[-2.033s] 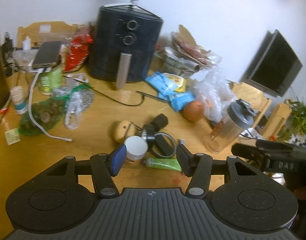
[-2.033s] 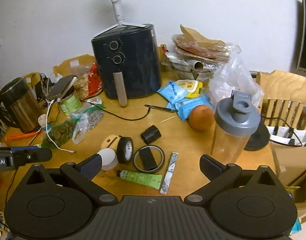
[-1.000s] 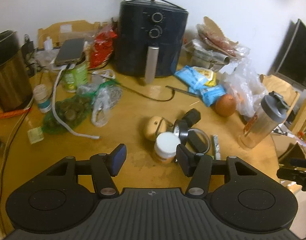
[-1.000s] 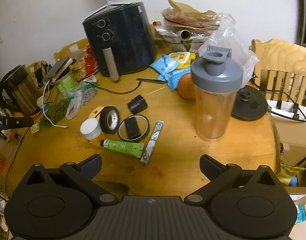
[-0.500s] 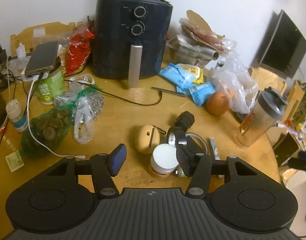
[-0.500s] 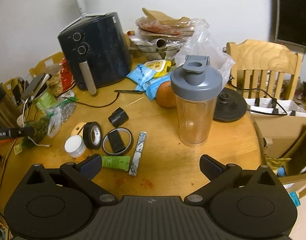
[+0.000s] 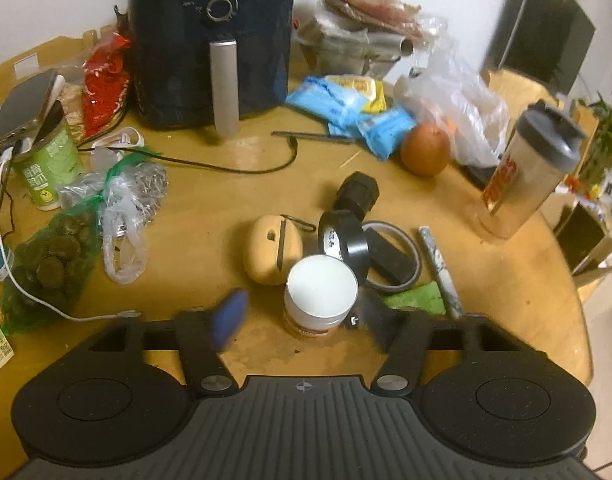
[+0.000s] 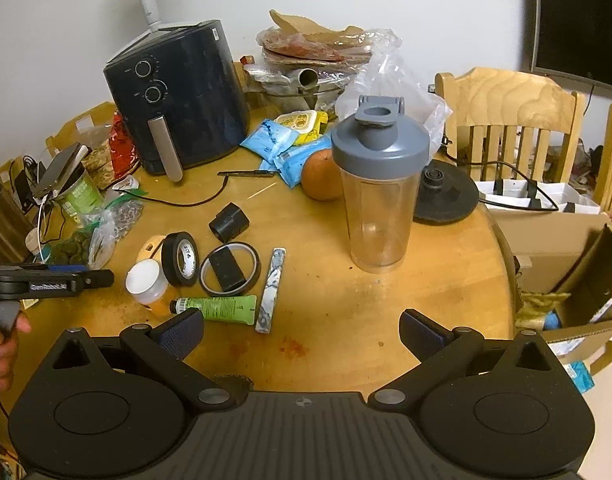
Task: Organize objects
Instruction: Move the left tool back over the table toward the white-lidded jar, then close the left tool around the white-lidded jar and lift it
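Round wooden table (image 8: pixel 406 320), cluttered. Left gripper (image 7: pixel 301 318): low over the near edge, jaws opening, fingers blurred; a white-lidded jar (image 7: pixel 321 298) stands upright between them, pads not pressing on it. Right gripper (image 8: pixel 301 334): jaws spread wide, nothing between them, above bare tabletop. Cluster around the jar: tan pouch (image 7: pixel 271 254) just behind it on the left; roll of black tape (image 7: pixel 342 240) on edge, touching the jar's far right side; thin ring (image 8: pixel 229 268) lying flat with a black block (image 8: pixel 225 270) inside it; green tube (image 8: pixel 217 308) lying just right of the jar; marbled bar (image 8: pixel 271 290) beside the ring; black cap (image 8: pixel 229 222) farther back. Right side: shaker bottle (image 8: pixel 380 196), upright, grey lid, apparently empty; orange (image 8: pixel 320 176) just behind it; blue snack packets (image 8: pixel 285 146) near the orange. Rear: dark air fryer (image 8: pixel 181 92) against the wall, black cable (image 7: pixel 209 164) running in front of it. Left edge: green cup (image 7: pixel 49 164) with a phone (image 7: pixel 21 112) resting on top; green net bag (image 7: pixel 53 264); clear plastic bag (image 7: pixel 125 208). A hand (image 8: pixel 1 354) holds the left gripper's handle at the far left of the right wrist view.
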The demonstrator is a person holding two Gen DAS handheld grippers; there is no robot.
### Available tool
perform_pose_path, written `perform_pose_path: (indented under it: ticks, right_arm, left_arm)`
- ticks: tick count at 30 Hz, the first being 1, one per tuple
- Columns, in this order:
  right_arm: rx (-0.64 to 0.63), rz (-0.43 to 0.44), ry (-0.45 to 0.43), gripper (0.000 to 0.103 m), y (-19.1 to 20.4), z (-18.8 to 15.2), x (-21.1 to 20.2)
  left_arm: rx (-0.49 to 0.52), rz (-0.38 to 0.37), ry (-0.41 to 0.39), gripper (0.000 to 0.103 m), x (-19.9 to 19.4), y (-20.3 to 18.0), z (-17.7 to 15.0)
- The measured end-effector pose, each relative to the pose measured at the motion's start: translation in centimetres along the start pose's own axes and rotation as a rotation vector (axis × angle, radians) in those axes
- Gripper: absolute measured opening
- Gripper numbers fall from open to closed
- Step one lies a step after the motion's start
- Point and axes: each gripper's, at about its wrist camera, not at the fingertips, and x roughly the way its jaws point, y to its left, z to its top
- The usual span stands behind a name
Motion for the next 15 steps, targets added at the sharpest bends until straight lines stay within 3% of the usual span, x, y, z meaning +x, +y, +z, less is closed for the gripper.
perform_pose_path:
  ticks: [2, 15]
  right_arm:
    - [0.008, 0.002, 0.001, 0.103, -0.2, 0.1, 0.2]
    - [0.019, 0.007, 0.039, 0.103, -1.5, 0.6, 1.6]
  left_arm:
    - [0.018, 0.004, -0.001, 0.082, 0.4, -0.2, 0.1]
    - [0.086, 0.049, 0.081, 0.082, 5.2, -1.6, 0.8]
